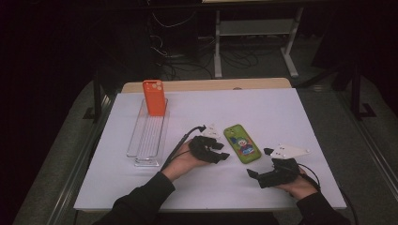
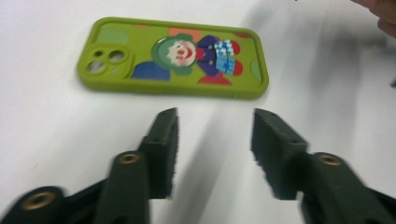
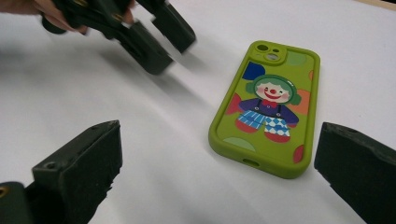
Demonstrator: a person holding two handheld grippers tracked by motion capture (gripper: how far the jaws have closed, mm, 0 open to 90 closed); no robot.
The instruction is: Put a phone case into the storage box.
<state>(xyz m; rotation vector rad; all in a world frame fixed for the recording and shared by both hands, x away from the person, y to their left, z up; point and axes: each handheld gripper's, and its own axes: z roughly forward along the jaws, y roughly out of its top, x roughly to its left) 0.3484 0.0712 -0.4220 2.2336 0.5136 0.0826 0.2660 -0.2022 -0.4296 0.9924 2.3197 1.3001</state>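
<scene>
The green phone case point(image 1: 241, 143) lies flat on the white table point(image 1: 291, 108), face up with its clown picture showing, between the two grippers. The left gripper point(image 1: 224, 151) sits just to its left, jaws parted with nothing between them; in the left gripper view the case point(image 2: 173, 58) lies just beyond the fingertips point(image 2: 164, 126), apparently untouched, though blur softens the edges. The right gripper point(image 1: 257, 165) rests near and right of the case, jaws spread wide and empty, the case point(image 3: 268, 107) ahead between them.
</scene>
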